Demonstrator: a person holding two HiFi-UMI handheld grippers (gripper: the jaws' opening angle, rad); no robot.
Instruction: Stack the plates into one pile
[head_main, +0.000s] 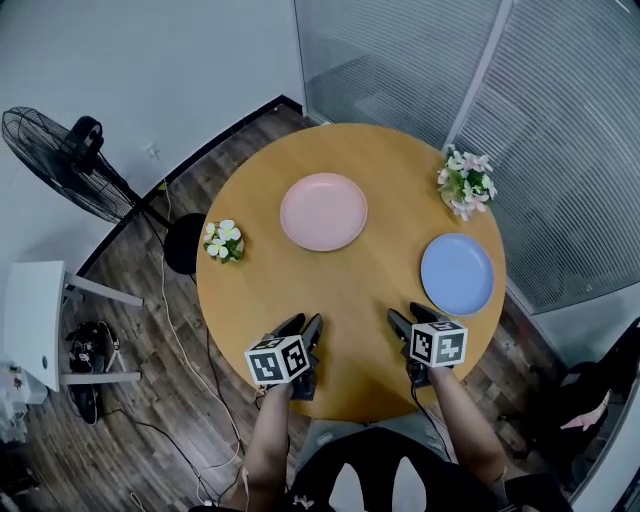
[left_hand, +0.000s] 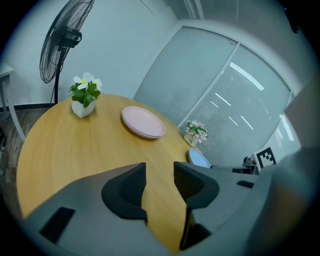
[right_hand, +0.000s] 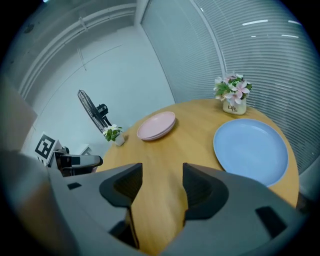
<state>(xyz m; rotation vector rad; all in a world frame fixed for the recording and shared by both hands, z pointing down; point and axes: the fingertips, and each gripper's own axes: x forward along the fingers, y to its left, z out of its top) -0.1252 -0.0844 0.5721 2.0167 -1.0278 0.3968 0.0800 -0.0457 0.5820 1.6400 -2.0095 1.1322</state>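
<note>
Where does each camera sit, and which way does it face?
Head view: on the head, steeply down at round table; forearms, left gripper and right gripper show.
Left gripper view: on left gripper, facing pink plates; its open jaws show.
Right gripper view: on right gripper, facing blue plate; its open jaws show.
Shared: pink plates, blue plate.

On the round table (head_main: 360, 290): two plates, one pink plate (head_main: 323, 211) and one blue plate (head_main: 457, 274) (pink rim looks doubled, perhaps a stack); two flower pots (head_main: 223, 241) (head_main: 465, 183) at the table's edge; one fan (head_main: 60, 160) beside the table.
</note>
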